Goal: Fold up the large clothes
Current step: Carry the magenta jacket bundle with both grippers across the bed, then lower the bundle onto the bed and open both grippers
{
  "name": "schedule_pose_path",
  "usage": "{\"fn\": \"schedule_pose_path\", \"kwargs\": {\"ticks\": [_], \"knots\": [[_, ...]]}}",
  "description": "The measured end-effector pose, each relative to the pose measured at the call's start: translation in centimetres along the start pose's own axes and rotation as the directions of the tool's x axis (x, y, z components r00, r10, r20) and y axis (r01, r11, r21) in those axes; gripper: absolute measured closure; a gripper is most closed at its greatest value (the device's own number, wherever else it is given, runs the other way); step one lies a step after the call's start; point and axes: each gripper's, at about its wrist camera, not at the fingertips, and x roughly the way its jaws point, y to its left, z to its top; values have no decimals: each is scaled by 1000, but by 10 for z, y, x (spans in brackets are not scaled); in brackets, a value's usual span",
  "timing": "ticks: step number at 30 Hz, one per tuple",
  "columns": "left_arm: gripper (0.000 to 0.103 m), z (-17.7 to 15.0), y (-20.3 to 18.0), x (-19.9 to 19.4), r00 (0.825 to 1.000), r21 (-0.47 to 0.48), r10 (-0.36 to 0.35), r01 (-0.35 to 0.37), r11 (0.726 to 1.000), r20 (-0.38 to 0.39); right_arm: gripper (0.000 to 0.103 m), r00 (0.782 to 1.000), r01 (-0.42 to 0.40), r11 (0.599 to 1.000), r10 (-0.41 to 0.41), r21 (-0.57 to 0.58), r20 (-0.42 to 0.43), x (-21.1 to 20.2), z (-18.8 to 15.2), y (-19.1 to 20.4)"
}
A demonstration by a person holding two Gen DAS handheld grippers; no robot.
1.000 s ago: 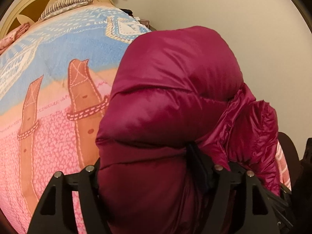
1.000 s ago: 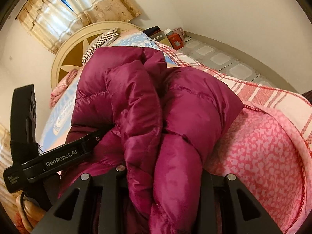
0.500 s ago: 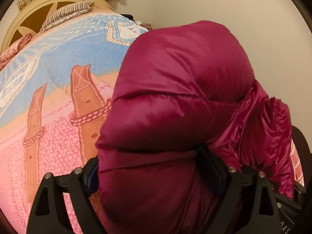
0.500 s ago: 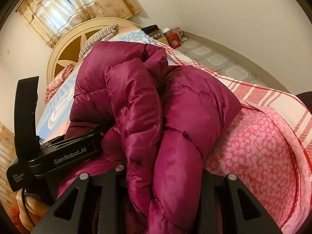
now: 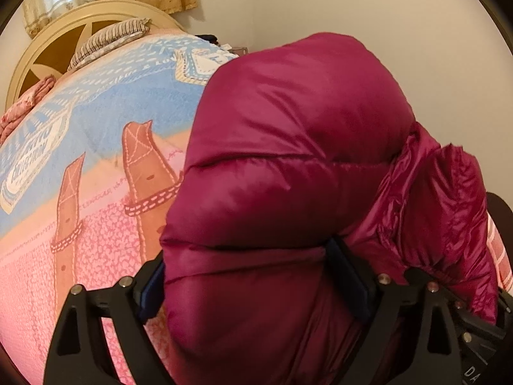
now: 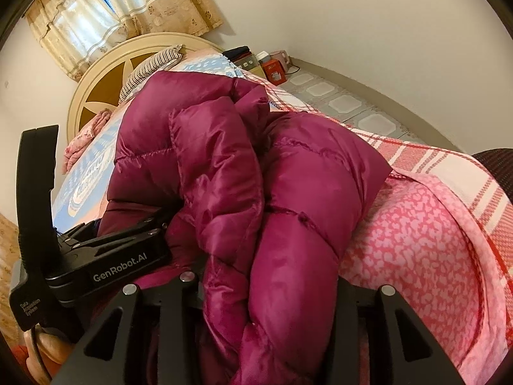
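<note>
magenta puffer jacket (image 5: 288, 147) bunched over pink bedspread (image 5: 96, 256). left claw (image 5: 253, 276) clamps its near fold. right claw (image 6: 266, 295) grips another fold.

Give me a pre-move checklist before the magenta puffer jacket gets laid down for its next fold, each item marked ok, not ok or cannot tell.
1. Left gripper holds the shiny magenta quilted puffer jacket: ok, fabric is bunched between its jaws.
2. Right gripper holds the jacket: ok, a thick roll fills its jaws.
3. Landing space on the pink, blue and orange patterned bed blanket: ok, a bare stretch shows beside the jacket.
4. Jacket edges aligned: cannot tell, folds are bunched and overlapping.
5. Grippers apart from each other: ok, the left one sits beside the right, not touching.
6. Sleeves tucked in: cannot tell.
</note>
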Motion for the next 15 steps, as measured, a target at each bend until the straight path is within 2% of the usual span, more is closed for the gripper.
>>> {"fn": "schedule_pose_path", "kwargs": {"ticks": [3, 6, 8, 11, 15], "knots": [[9, -1, 9, 0, 999, -6, -54, 54, 999, -6, 62, 1000, -18, 999, 17, 52, 18, -17, -5, -7], [9, -4, 24, 1, 991, -50, -131, 130, 990, -20, 62, 992, -13, 999, 7, 50, 130, -65, -12, -8], [9, -4, 28, 0, 990, -60, -141, 140, 988, -23, 62, 981, 18, 1000, -18, 3, 193, -92, -14, 0], [9, -5, 26, -4, 991, -48, -134, 134, 990, -4, 62, 976, 27, 999, -22, -23, 215, -108, -4, 11], [11, -8, 44, -16, 973, -70, -231, 230, 971, -5, 63, 975, -14, 999, 21, -35, 220, -115, 8, 28]]}}
